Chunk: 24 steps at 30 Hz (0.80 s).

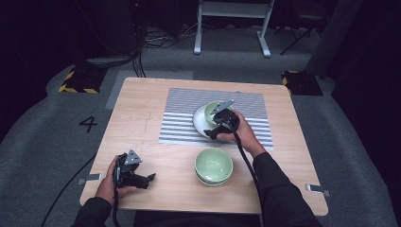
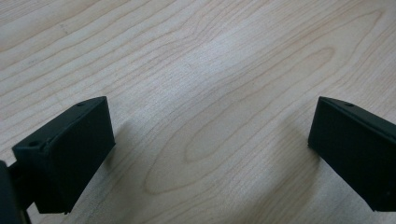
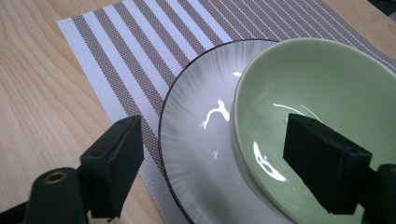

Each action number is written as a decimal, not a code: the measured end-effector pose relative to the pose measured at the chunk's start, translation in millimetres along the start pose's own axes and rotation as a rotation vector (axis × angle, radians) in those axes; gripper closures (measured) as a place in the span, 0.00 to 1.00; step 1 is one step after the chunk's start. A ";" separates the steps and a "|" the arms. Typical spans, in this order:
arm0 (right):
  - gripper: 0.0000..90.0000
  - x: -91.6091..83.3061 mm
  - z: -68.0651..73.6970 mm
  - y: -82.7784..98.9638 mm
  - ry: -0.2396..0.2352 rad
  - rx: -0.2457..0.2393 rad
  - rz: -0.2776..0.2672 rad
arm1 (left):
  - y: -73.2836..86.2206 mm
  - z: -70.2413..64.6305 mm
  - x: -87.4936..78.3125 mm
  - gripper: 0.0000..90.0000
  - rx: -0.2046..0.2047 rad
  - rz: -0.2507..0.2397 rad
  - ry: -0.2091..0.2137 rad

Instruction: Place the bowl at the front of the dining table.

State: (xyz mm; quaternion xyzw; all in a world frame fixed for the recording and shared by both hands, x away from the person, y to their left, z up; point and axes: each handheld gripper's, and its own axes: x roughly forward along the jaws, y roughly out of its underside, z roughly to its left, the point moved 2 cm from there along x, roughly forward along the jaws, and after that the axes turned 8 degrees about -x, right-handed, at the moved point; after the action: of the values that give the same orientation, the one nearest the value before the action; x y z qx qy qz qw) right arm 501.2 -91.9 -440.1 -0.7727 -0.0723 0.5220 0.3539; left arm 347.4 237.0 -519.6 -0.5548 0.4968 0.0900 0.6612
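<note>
Right claw (image 3: 215, 158) spread astride rim of glossy pale-green bowl (image 3: 327, 93) on white plate (image 3: 196, 140).

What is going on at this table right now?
A person is setting out dishes. The right gripper hangs open over a green bowl that sits on a white plate on the striped placemat, one jaw inside the bowl, one outside, neither pressing. The left gripper rests open over bare table. More green bowls wait stacked nearby.

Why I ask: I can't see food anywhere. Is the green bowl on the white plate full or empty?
Empty. The green bowl on the white plate shows only its bare glossy inside with light glints; the right gripper stands open at its rim.
</note>
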 end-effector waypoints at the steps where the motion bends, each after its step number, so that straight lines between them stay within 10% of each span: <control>1: 0.22 -0.8 0.2 0.1 0.001 0.003 -0.002 | 0.0 0.0 0.0 0.00 0.000 0.000 0.000; 24: 0.22 -37.5 6.2 14.2 0.024 -0.021 -0.026 | 0.0 0.0 0.0 0.00 0.000 0.000 0.000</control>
State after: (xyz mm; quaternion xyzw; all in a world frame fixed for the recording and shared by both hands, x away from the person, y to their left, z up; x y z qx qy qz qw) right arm 475.6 -117.5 -422.0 -0.7817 -0.0836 0.5072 0.3531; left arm 347.4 237.0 -519.6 -0.5547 0.4969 0.0900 0.6612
